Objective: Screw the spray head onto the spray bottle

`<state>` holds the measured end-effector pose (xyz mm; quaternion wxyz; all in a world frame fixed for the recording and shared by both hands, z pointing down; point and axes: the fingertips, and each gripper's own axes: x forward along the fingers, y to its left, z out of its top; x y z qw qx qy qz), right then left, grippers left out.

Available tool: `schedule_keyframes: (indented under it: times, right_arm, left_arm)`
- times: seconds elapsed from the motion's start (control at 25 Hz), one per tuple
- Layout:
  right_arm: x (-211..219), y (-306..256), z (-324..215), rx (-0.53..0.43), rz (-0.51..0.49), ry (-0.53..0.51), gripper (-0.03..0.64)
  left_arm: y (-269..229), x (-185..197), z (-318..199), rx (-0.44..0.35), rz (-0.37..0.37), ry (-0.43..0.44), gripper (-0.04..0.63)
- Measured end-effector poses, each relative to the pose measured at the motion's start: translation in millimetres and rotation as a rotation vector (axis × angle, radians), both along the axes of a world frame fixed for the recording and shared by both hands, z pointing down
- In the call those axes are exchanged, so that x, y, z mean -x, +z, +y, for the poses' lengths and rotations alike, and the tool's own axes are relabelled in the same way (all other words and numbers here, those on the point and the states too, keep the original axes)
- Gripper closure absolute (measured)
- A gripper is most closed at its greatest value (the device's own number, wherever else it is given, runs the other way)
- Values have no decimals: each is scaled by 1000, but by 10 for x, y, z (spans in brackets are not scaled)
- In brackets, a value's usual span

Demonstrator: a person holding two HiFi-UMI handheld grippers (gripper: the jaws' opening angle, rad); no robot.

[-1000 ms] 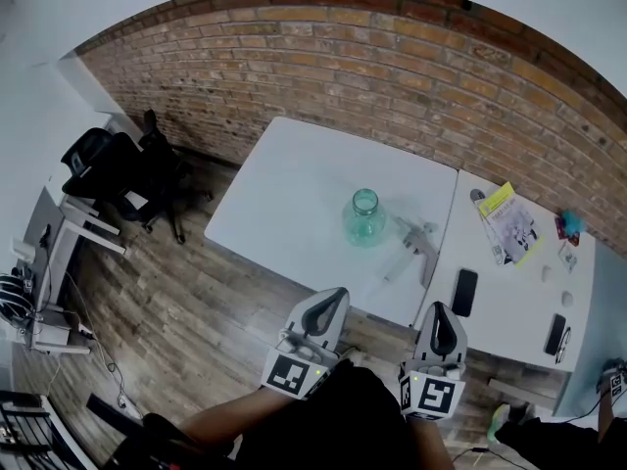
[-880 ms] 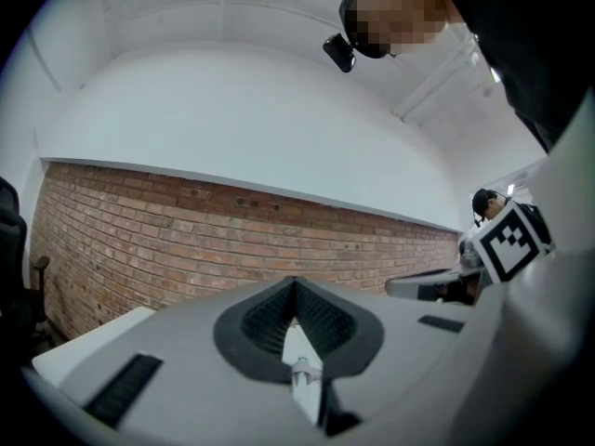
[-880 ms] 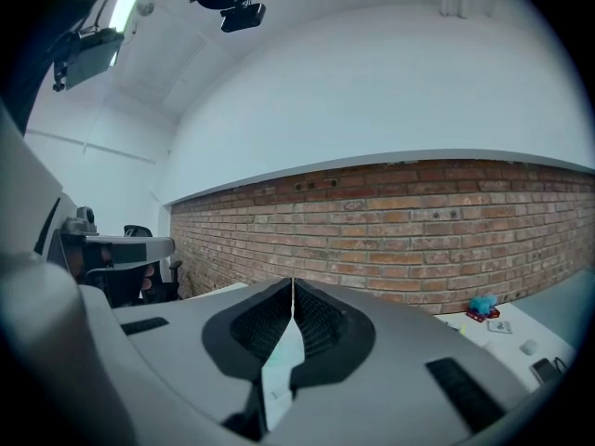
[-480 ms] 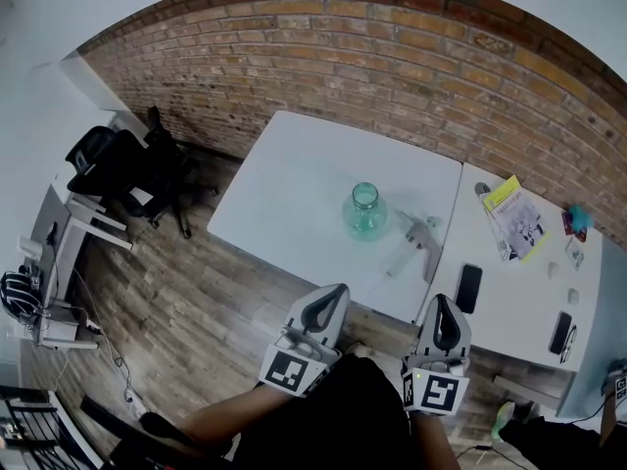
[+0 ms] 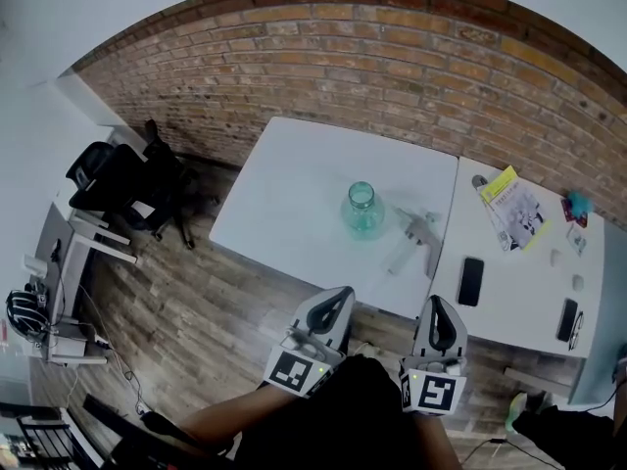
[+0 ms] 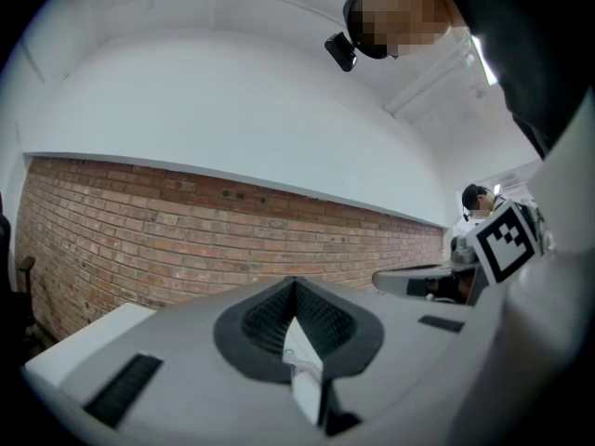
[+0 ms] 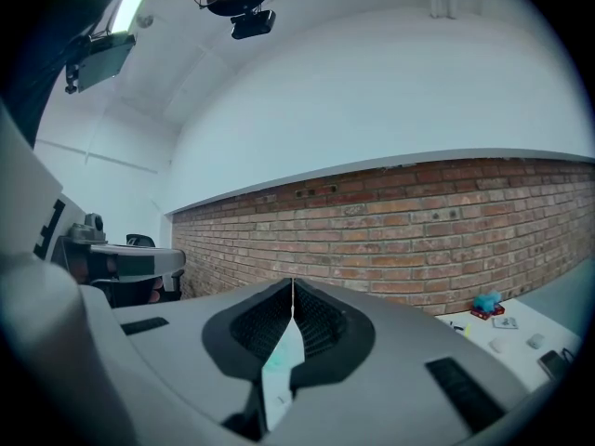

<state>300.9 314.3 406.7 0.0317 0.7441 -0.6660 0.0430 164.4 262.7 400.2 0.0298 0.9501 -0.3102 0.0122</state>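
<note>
Bright, even, diffuse indoor light. Head view: strong fisheye distortion bends the brick wall (image 5: 392, 76) into an arc. The white table (image 5: 313, 184) is bright without glare, and shadows on the wooden floor (image 5: 196, 302) are soft. Gripper views: black vignette at the corners. A ceiling light strip (image 7: 130, 6) glows overexposed. The near bodies of the left gripper (image 6: 296, 291) and right gripper (image 7: 293, 291) are blurred, while the wall behind is sharper.
</note>
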Motion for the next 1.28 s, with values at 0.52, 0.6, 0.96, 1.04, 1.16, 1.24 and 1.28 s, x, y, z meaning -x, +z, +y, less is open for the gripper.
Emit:
schedule_keyframes:
  times: [0.52,0.6,0.96,1.04,1.16,1.24,1.28]
  right_arm:
    - [27,49,22,30,23,14,609]
    - [43,47,1,37,40,5,609]
    - [32,68,-309,53,35,24,609]
    - [23,77,-408,57,37,25,609]
    - [-13,110,-542,76,31,36,609]
    - [-32,130,-618,87,30,43,609]
    - [-39,133,-658,90,31,46,609]
  left_arm:
    - [111,-4,-9,15,29,15,600]
    - [117,-2,-49,16,36,6,600]
    - [88,3,-299,67,50,13,600]
    - [105,25,-381,71,46,7,600]
    - [143,43,-525,78,42,2,600]
    - [157,46,-634,83,43,-1,600]
    - [156,45,-692,85,44,-1,600]
